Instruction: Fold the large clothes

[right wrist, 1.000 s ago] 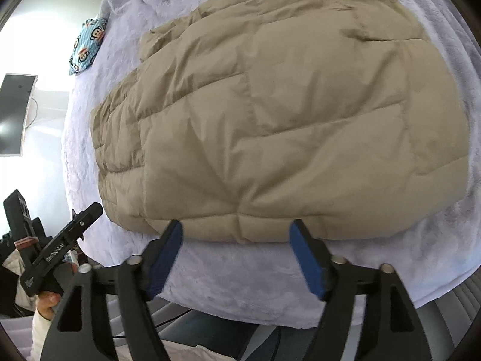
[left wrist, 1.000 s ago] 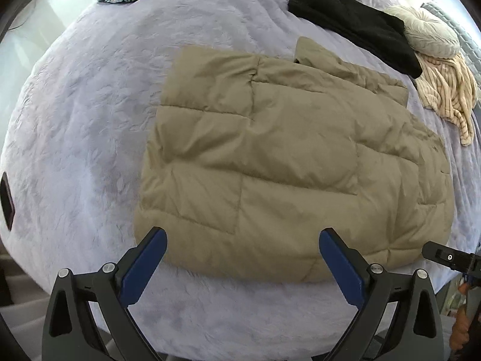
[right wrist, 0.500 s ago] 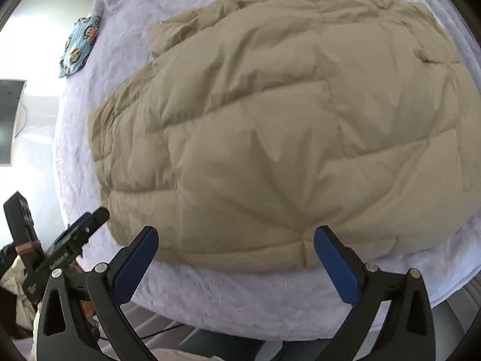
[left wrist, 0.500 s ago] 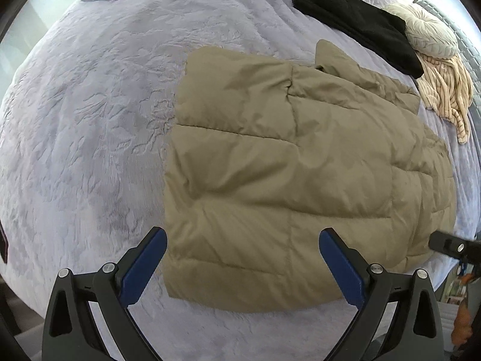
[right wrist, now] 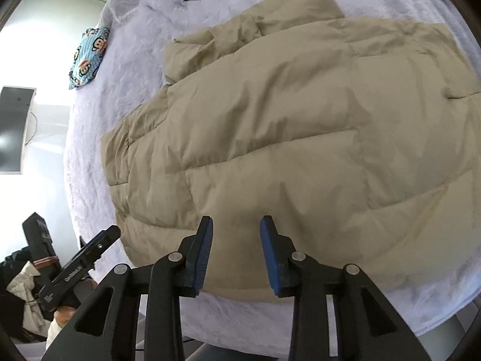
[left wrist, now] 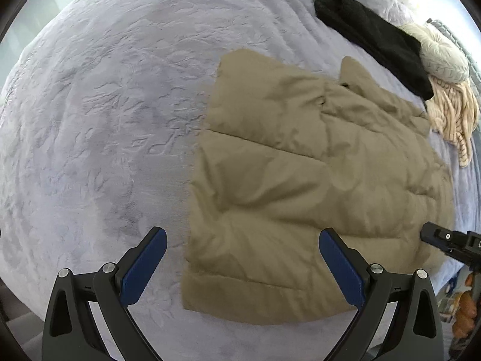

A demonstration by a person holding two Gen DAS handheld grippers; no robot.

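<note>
Since a second ago both views have slid across the bed: in the left wrist view the tan puffer jacket [left wrist: 315,174] now sits to the right with a broad stretch of bare lavender bedspread [left wrist: 99,126] opened up on the left, and in the right wrist view the jacket's near hem has drawn in under the fingers.

Left gripper [left wrist: 242,266] hangs over the jacket's lower left corner with its fingers spread wide, touching nothing; one blue pad is over bare bedspread, the other over the quilted hem. Right gripper [right wrist: 236,252] is over the middle of the near hem, its fingers narrow and closing, with jacket fabric seen between them; whether the pads already press on it cannot be told.

Spread flat on the bed, the jacket has a straight, banded hem running close to the bed's near edge and its collar pointing away. Its shell is smooth and matte, stitched into puffy rectangular panels with soft creases. Plush, with an embossed leaf-like relief, the bedspread lies clear on the jacket's left side. Beyond the collar lies a black knit garment [left wrist: 372,36], touching a cream cable-knit throw [left wrist: 454,111] and a round tufted cushion [left wrist: 442,54]. A blue monkey-print cloth [right wrist: 87,57] lies at the bed's far corner.
</note>
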